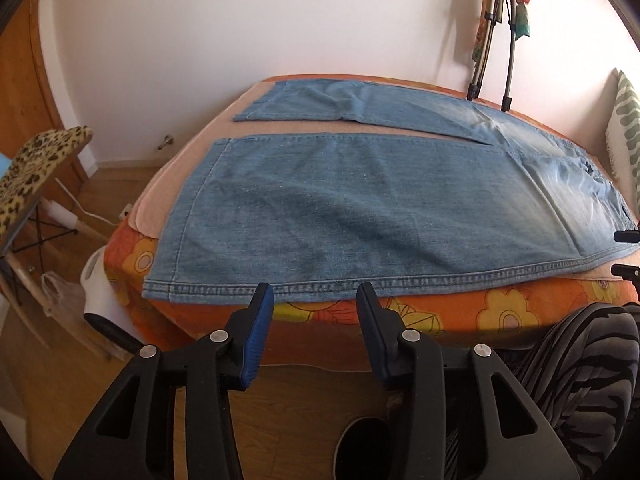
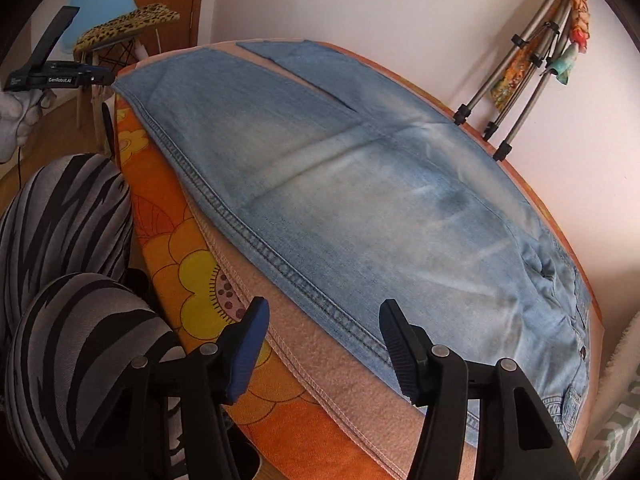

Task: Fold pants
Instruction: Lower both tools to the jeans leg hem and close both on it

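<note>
Jeans (image 1: 360, 200) lie flat — beyond both grippers' (image 1: 316, 292) (image 2: 324, 312) spread fingers (nothing held).

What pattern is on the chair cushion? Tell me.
Leopard print, tan with dark spots, on the cushion; clearest in the right wrist view.

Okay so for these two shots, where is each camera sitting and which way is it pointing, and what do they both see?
Left wrist view: rides the open left gripper, at the near hem end of the jeans, looking across the bed toward the wall; a zebra-print knee shows lower right.
Right wrist view: rides the open right gripper, at the waist end, looking along the outer seam toward the legs; both knees show at left, and the left gripper far left.
Shared: the jeans, orange floral bedcover, tripod, leopard-print chair.
</note>
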`<state>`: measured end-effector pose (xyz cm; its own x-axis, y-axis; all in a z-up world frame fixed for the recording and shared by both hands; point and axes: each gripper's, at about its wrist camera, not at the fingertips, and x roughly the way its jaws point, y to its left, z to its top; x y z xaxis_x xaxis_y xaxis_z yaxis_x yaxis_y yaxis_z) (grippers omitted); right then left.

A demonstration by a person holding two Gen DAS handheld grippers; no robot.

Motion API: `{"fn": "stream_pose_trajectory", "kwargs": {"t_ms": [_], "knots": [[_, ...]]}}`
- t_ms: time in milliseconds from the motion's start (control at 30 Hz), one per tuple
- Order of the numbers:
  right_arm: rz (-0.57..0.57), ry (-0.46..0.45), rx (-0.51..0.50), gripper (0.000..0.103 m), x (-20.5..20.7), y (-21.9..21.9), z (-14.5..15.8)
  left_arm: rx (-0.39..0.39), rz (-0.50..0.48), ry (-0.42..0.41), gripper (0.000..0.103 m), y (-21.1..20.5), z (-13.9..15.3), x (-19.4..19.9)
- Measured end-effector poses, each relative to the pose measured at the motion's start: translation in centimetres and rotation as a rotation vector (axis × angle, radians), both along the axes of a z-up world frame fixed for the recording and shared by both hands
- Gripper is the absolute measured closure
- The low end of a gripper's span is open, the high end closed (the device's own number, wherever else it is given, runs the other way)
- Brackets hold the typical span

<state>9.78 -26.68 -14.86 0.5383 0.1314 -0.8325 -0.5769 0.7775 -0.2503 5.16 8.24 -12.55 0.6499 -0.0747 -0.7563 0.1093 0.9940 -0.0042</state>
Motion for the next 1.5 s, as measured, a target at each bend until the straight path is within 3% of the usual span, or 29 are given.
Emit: {"fn": "stream_pose_trajectory", "kwargs": {"t_ms": [267,467,533,633,867,1100,1333,1500], "knots": [[0.045,0.057,-0.017,0.051,2.4,1.3,-1.2,0.026,-0.036,0.015,0.062,1.8,-0.6,0.5],[0.081,0.139,-0.014,0.077,3.4,2.1,-1.0,0.099,-0.072,0.02,0.061,4.3,-1.0,1.2],[0.082,0.13,-0.041,0.086,3.7,2.5,-0.7,0.122,-0.078,0.024,0.061,5.4,-1.2,1.2],[0.083,0.101,-0.085,0.091,4.1,3.3,0.3,0.175,-0.095,0.026,0.061,6.9,-1.3,1.3],[0.055,0.072,-0.118,0.093,6.3,3.6,2.3,0.334,-0.178,0.04,0.061,7.7,-3.0,2.1],[0.046,0.088,-0.133,0.093,7.3,3.8,1.7,0.441,-0.265,0.026,0.061,7.5,-4.4,3.1],[0.027,0.093,-0.126,0.093,7.6,3.7,1.5,0.429,-0.309,0.028,0.065,7.9,-5.2,3.7],[0.029,0.092,-0.132,0.093,7.6,3.7,1.6,0.338,-0.32,0.033,0.083,9.0,-4.0,3.7]]}}
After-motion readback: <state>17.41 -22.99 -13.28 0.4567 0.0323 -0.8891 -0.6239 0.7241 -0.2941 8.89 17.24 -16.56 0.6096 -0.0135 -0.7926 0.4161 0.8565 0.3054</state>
